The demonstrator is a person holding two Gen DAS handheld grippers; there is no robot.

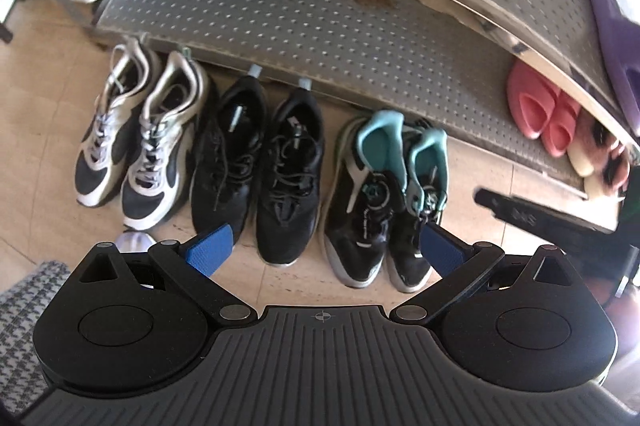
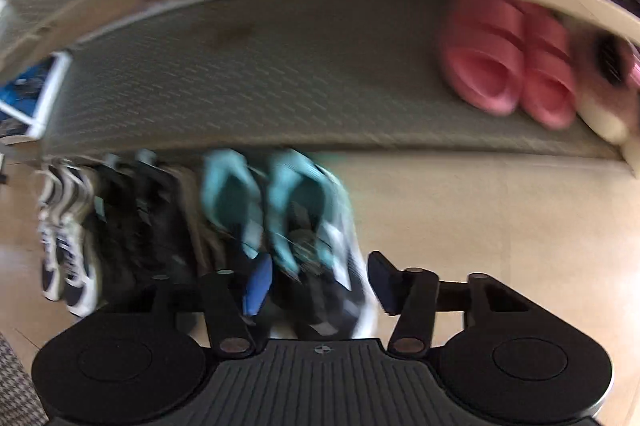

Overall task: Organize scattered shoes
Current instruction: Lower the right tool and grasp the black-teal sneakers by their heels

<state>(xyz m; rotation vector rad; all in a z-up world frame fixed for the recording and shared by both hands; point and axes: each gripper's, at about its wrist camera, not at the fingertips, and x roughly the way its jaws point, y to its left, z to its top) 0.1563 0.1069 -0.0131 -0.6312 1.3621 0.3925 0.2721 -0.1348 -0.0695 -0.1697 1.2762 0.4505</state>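
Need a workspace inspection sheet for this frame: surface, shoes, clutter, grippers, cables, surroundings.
Surface: beige tiled floor, bare to the right of the shoes.
Job's things: three pairs in a row, heels toward the rack: grey-and-white laced sneakers, black laced sneakers, black sneakers with teal lining. Pink slide sandals on the lower perforated metal rack shelf; purple slide sandal on the shelf above.
Clutter: small white item by the grey pair, unclear.
Grippers: left gripper open, empty; right gripper open astride the teal pair's right shoe, pads apart from it; view blurred.
Cables: nothing seen.
Surroundings: houndstooth fabric at lower left.
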